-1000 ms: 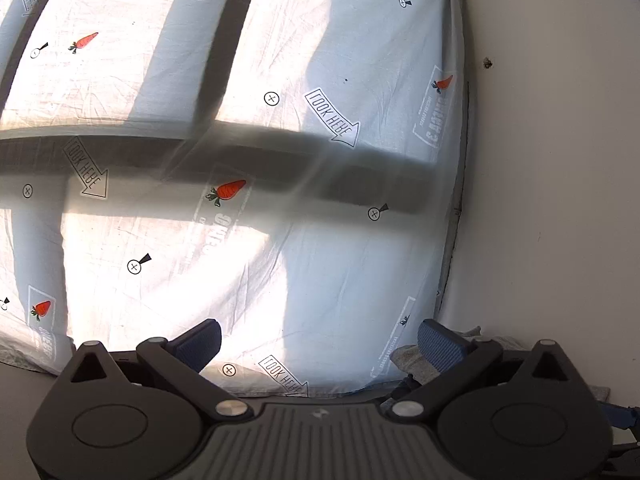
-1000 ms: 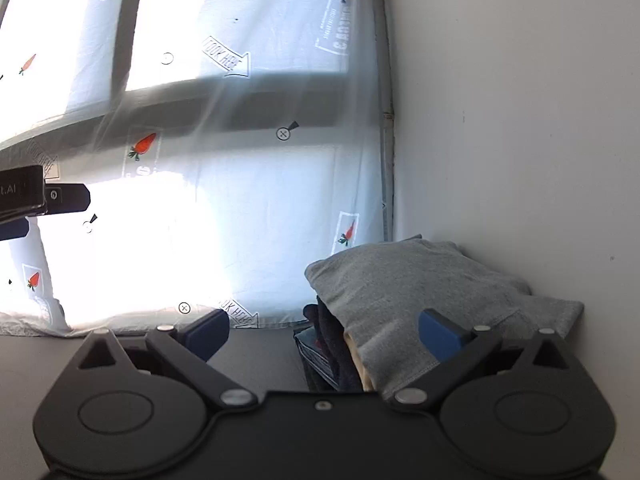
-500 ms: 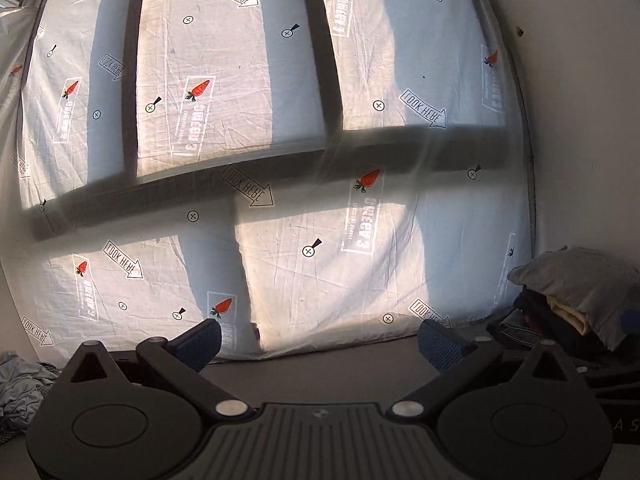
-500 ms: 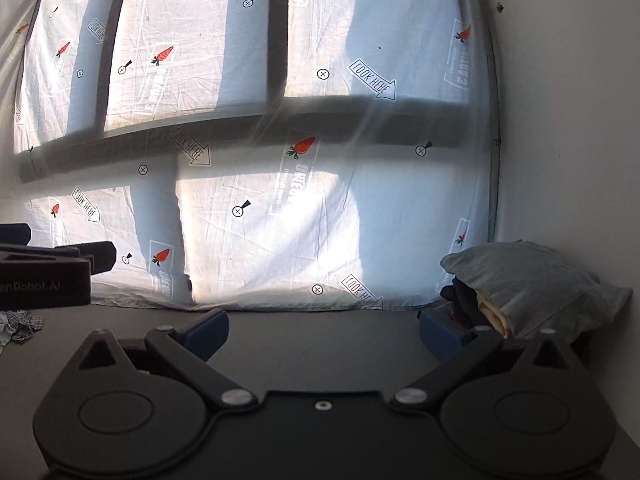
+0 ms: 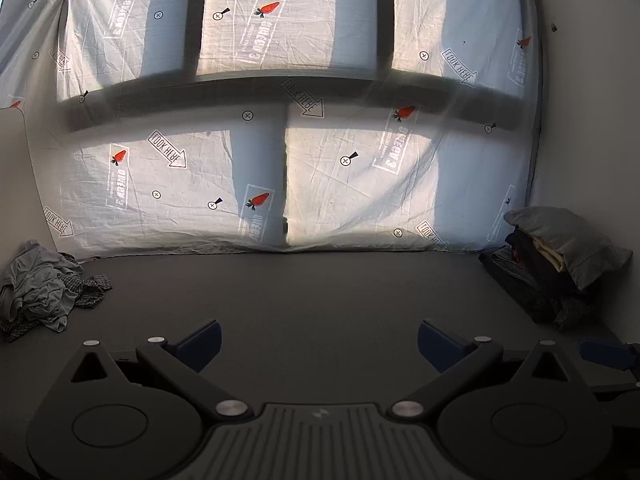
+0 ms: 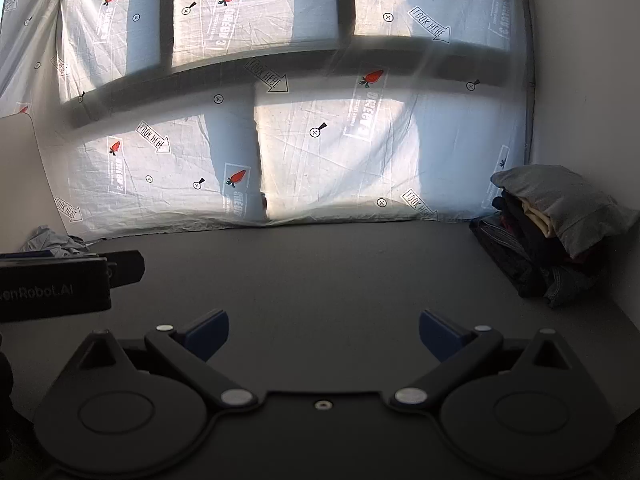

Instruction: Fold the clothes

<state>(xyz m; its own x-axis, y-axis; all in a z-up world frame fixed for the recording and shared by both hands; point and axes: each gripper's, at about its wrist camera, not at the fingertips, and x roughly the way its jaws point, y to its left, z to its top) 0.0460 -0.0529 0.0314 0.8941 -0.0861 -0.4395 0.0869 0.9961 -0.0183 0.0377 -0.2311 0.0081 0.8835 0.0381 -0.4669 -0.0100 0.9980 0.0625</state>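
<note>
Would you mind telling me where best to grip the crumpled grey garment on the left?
Probably the raised bunched fold on top of the grey garment, approached from its right, table-centre side with the left gripper. It lies over a checked cloth, and the wall hems in its left.

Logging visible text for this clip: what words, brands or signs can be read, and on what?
"LOOK HERE", in arrows, repeated on the printed sheet.
"onRobot.AI", first letters cut off, on the left gripper in the right wrist view.
Lettering beside the carrot prints: mirrored, not reliably readable.
</note>
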